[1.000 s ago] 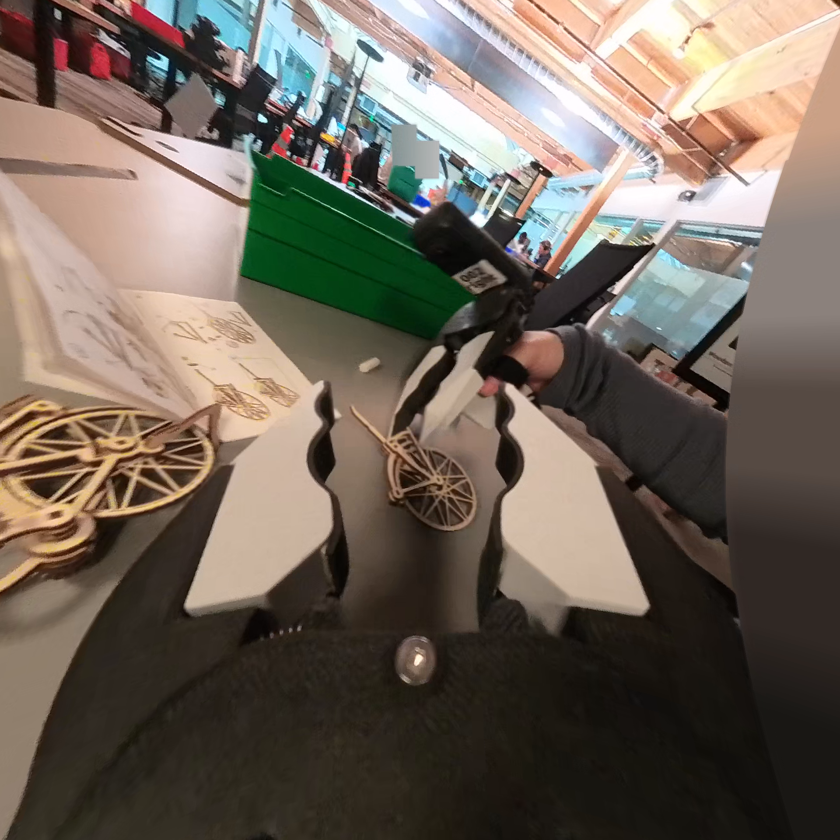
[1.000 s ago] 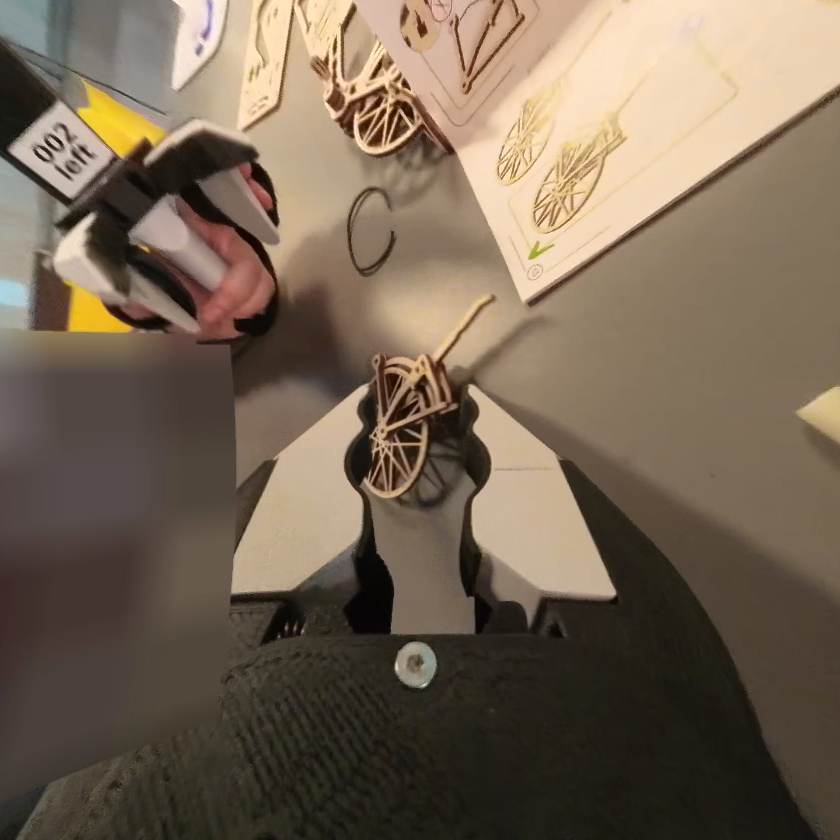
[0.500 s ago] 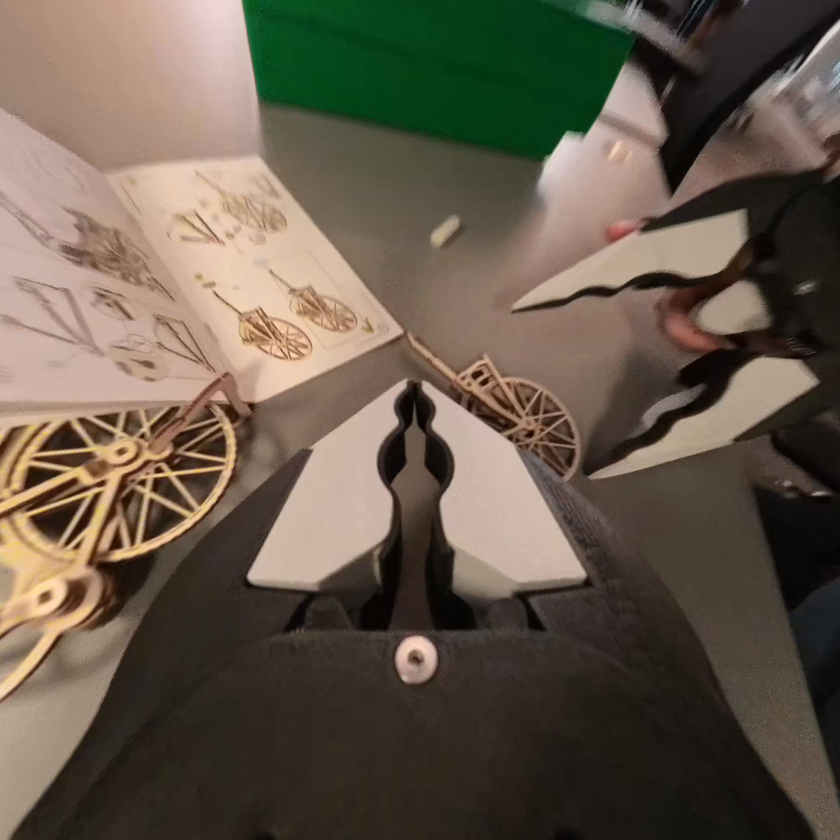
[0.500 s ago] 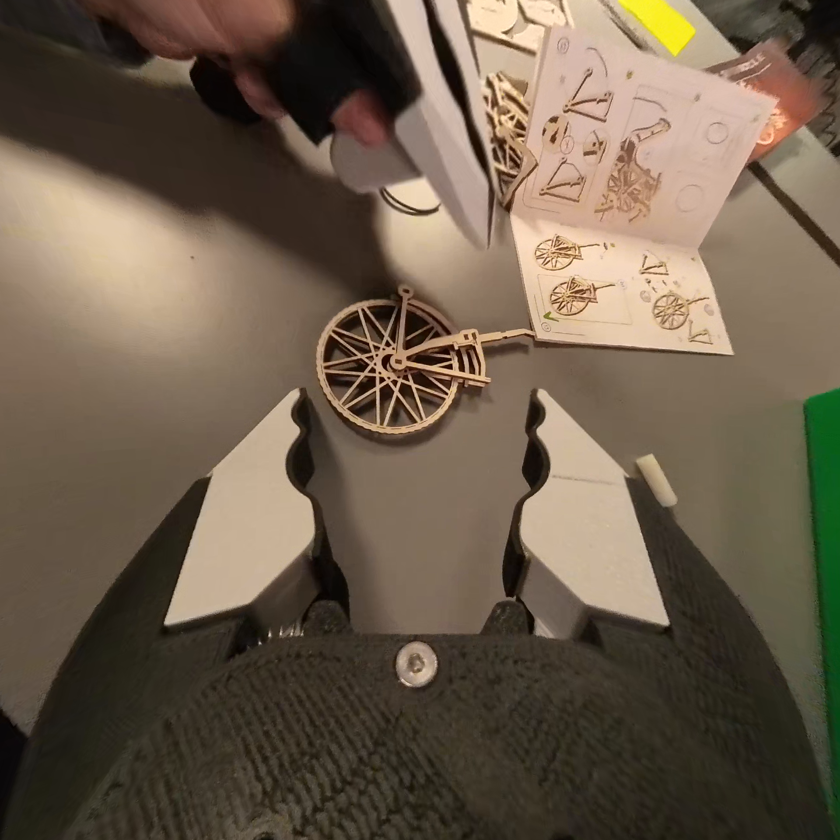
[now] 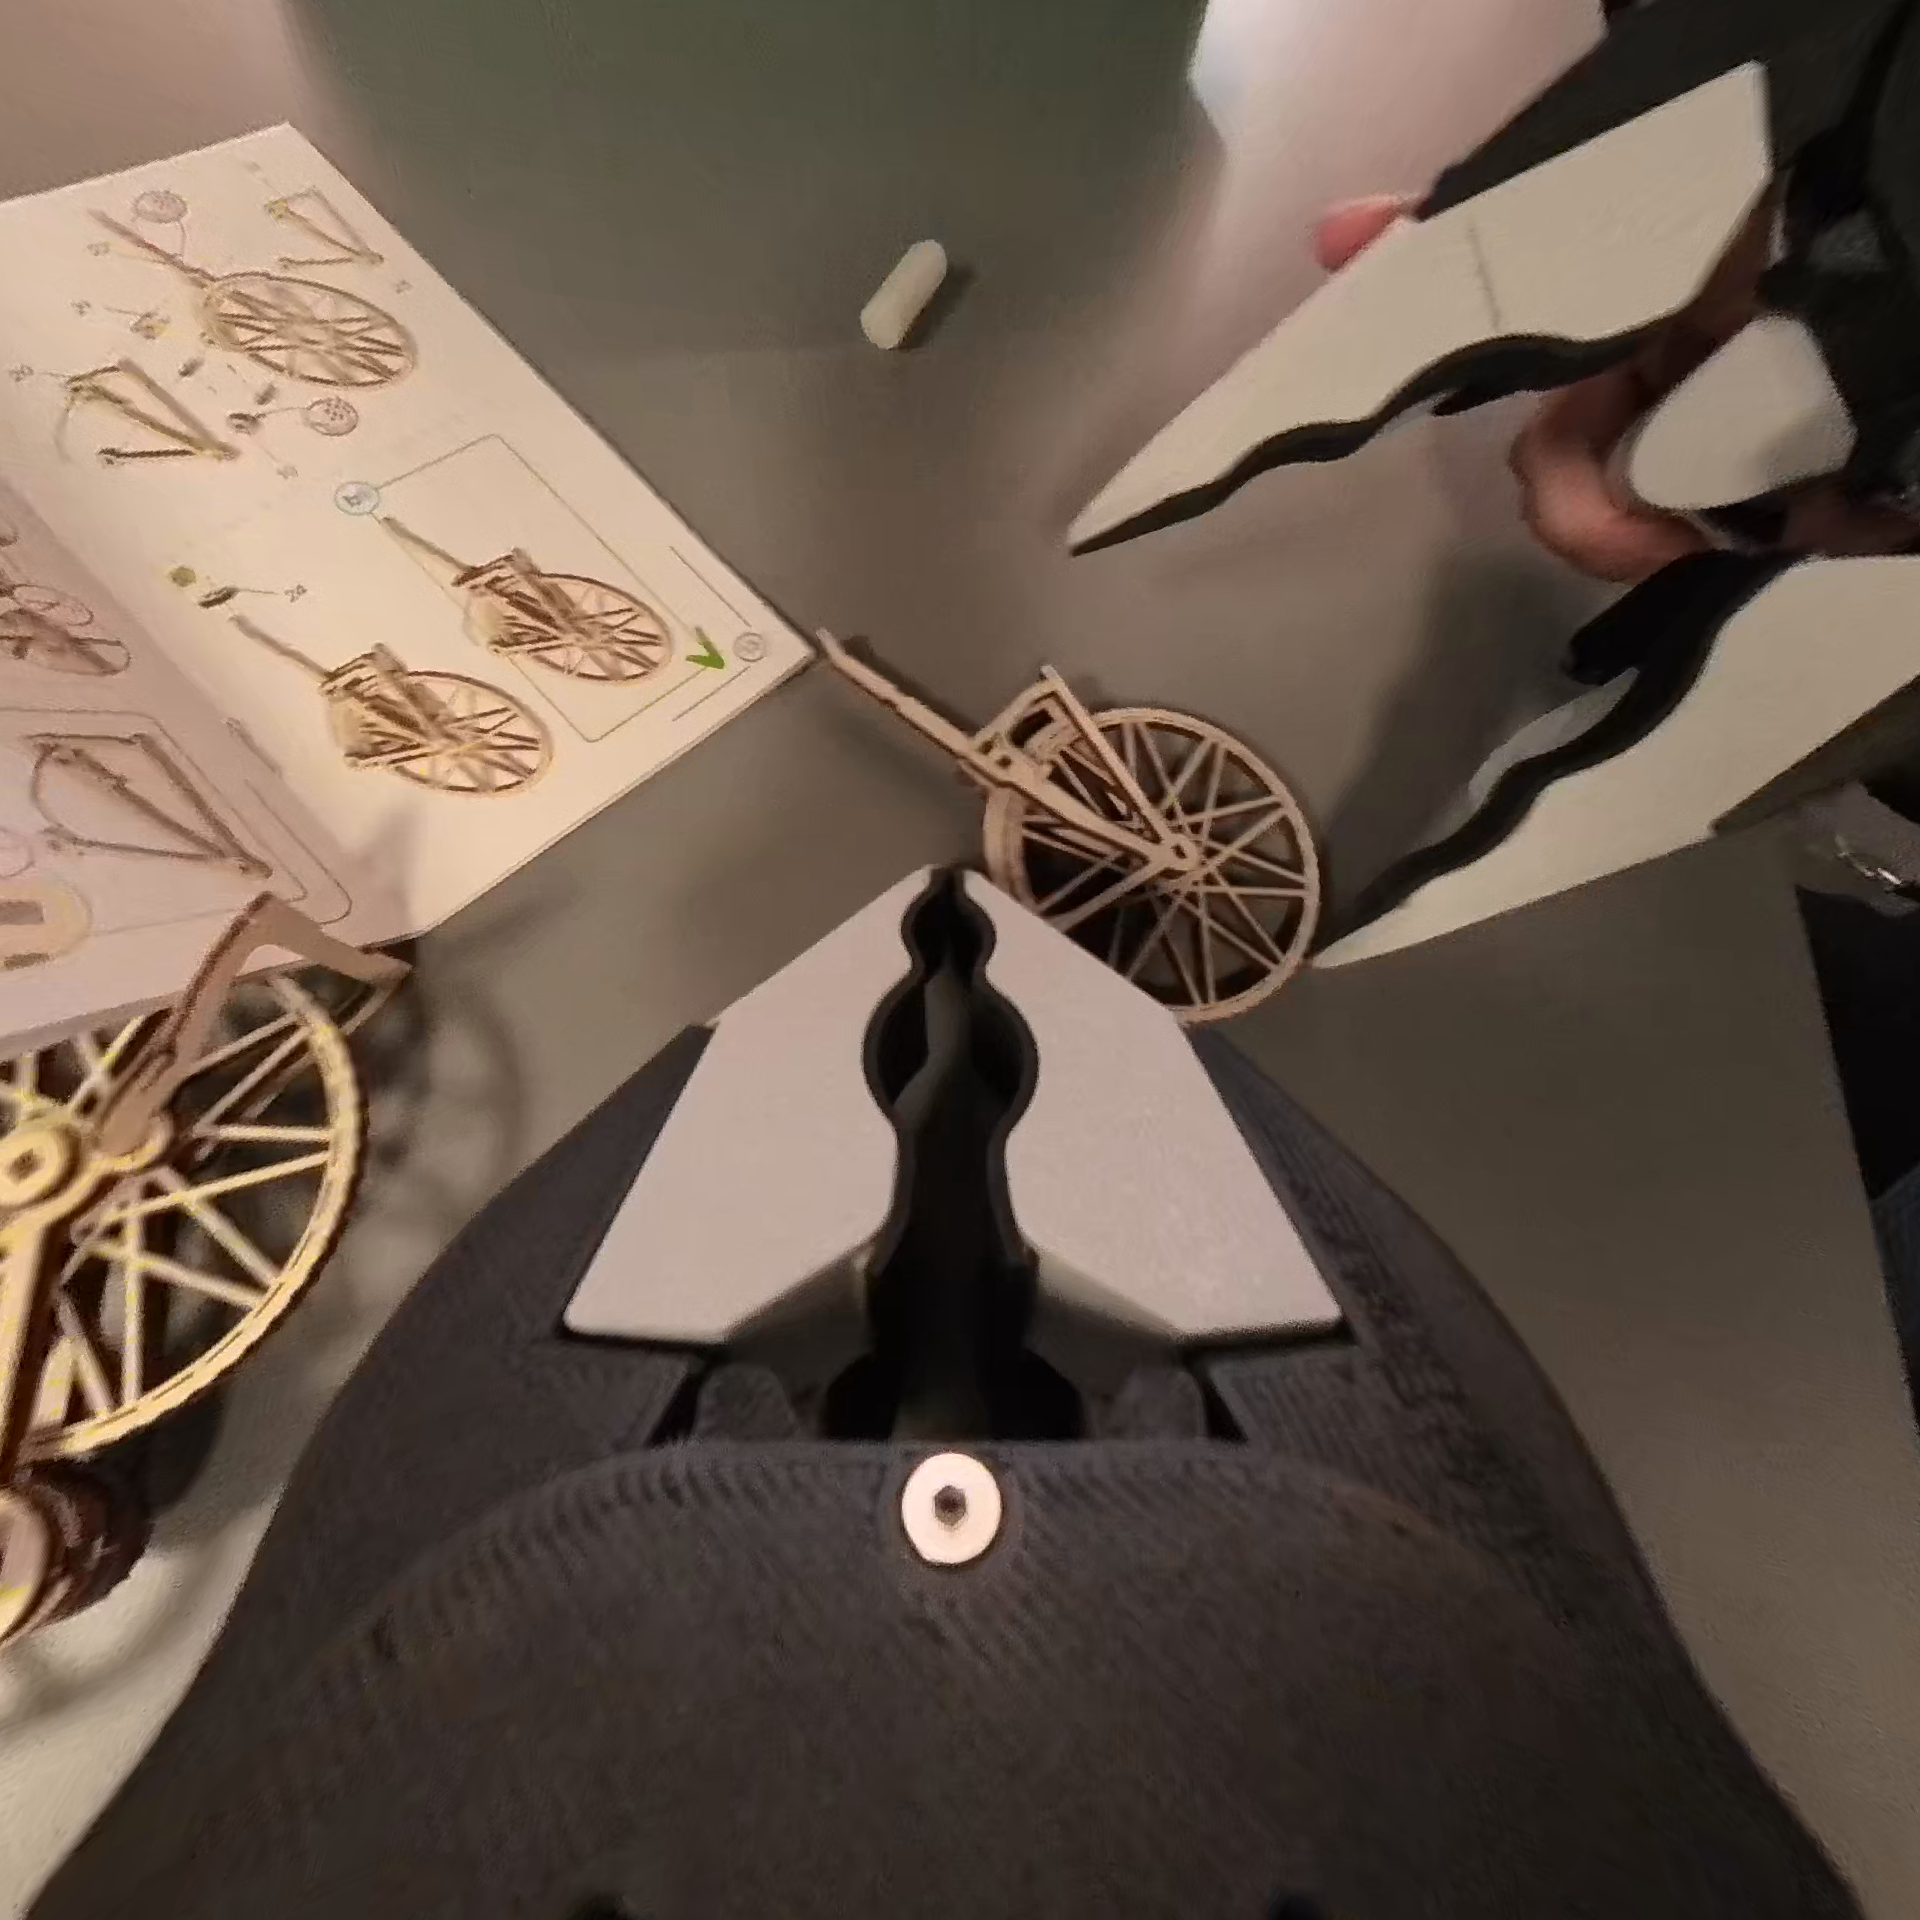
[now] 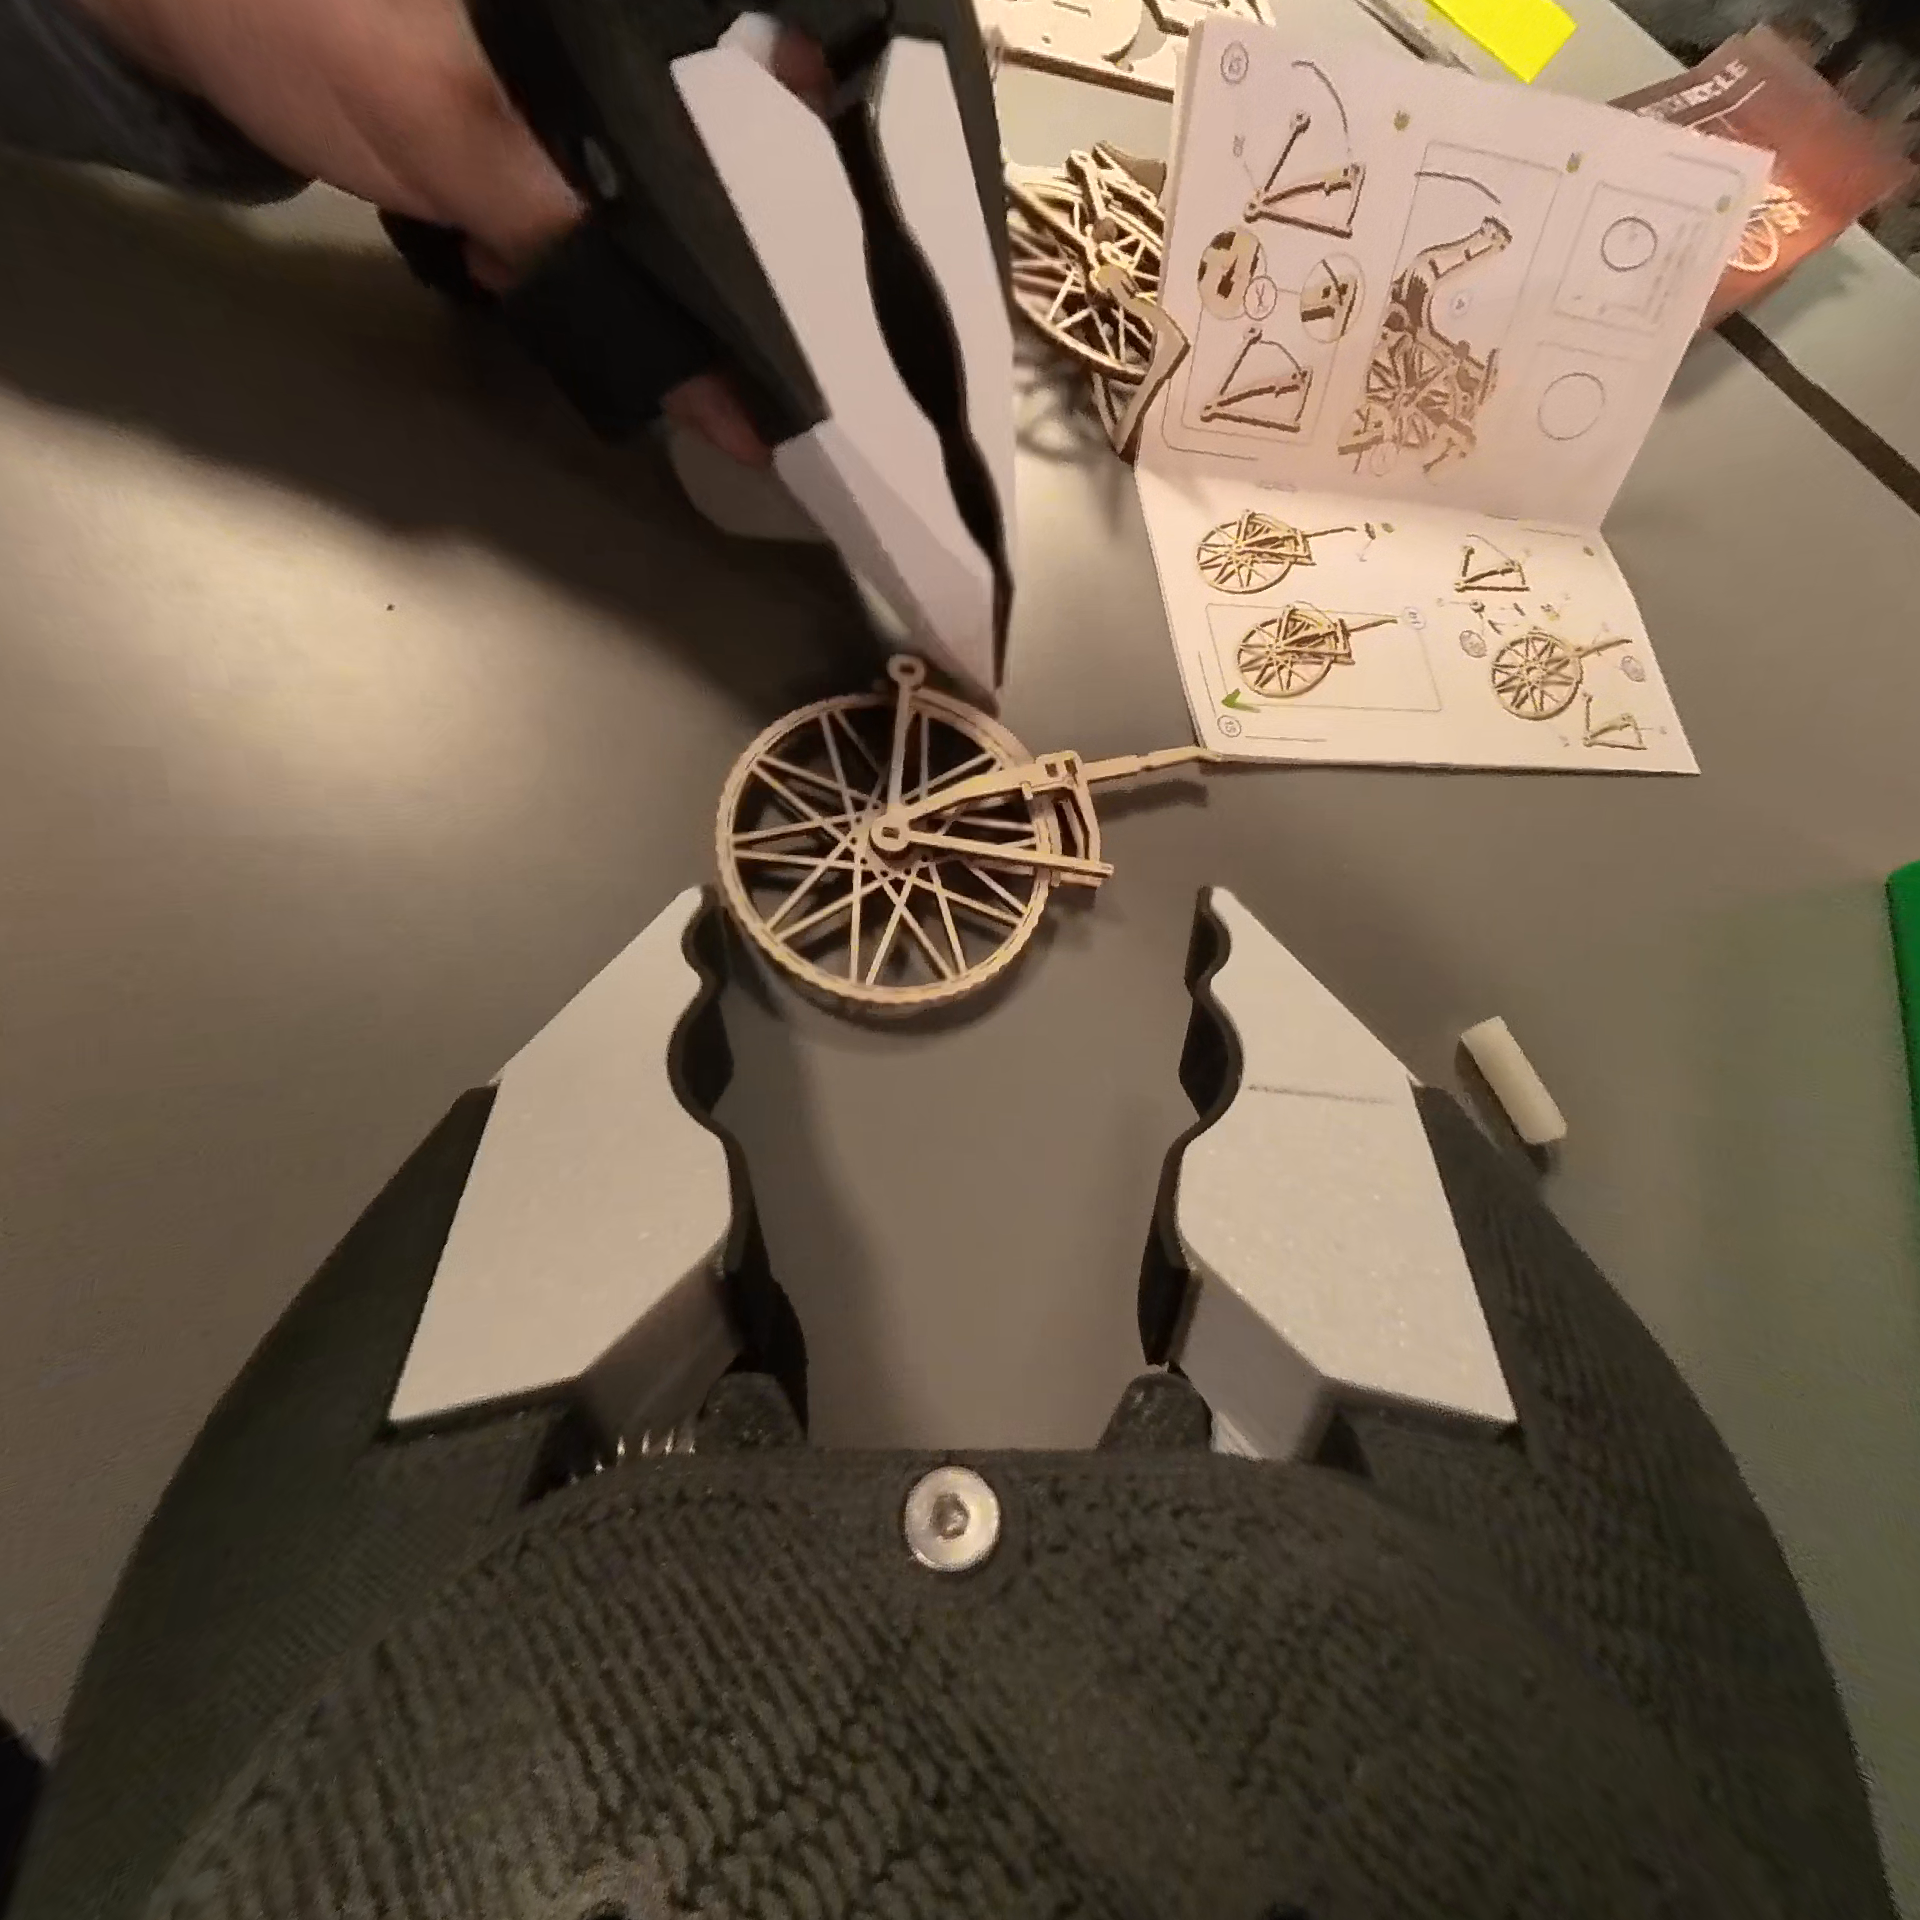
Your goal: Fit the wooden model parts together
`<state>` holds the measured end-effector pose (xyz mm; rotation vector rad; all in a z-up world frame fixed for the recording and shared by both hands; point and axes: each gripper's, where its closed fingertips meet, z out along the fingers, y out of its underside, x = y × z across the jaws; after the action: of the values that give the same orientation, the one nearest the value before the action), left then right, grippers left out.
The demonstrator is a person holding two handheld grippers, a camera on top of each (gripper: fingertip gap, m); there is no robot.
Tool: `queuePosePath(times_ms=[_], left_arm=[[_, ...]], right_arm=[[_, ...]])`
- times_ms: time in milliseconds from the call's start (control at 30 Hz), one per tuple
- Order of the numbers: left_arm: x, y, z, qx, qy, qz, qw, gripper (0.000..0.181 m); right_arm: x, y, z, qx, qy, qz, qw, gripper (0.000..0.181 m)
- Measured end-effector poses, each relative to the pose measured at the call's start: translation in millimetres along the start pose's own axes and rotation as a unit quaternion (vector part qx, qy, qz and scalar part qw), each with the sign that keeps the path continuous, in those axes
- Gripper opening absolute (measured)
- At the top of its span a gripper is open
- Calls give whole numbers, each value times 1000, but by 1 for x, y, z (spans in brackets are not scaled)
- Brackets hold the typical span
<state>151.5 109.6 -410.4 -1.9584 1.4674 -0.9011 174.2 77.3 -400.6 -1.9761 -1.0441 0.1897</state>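
A small wooden spoked wheel with a fork and a long stem lies flat on the grey table; it also shows in the left wrist view. My left gripper is shut and empty, its tips just left of the wheel; it also shows in the right wrist view, tips down beside the wheel's far rim. My right gripper is open and empty, just short of the wheel; it also shows in the left wrist view. A larger wooden wheel assembly lies at the left.
An open instruction booklet stands and lies beyond the wheel, with the larger wooden assembly behind it. A small white peg lies at the right, near a green box edge. Flat wooden part sheets lie at the far edge. Spacing between my two grippers at the tips: around 5 cm. The left gripper is farther from the small white peg, some 15 cm, than the right, some 9 cm. Seen from the left wrist view as well.
My right gripper let go of the small wheel, which now lies flat on the table, and opened. My left gripper shut and tilted down toward the wheel.
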Motion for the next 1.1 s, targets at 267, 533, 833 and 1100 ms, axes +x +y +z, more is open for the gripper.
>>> queuePosePath(times_ms=[267, 533, 833, 1100], left_arm=[[-13, -23, -27, 119, -48, -5, 992, 0], [25, -13, -23, 90, 48, 62, 993, 0], [47, -3, -20, 68, 66, 166, 982, 45], [42, 11, 3, -13, 36, 158, 987, 75]], right_arm=[[-4, -12, -4, 51, -34, 71, 996, 0], [1, -27, -3, 73, -117, 104, 985, 0], [3, -20, -1, 50, -133, 110, 984, 0], [-1, -15, 8, 49, -179, 92, 978, 0]])
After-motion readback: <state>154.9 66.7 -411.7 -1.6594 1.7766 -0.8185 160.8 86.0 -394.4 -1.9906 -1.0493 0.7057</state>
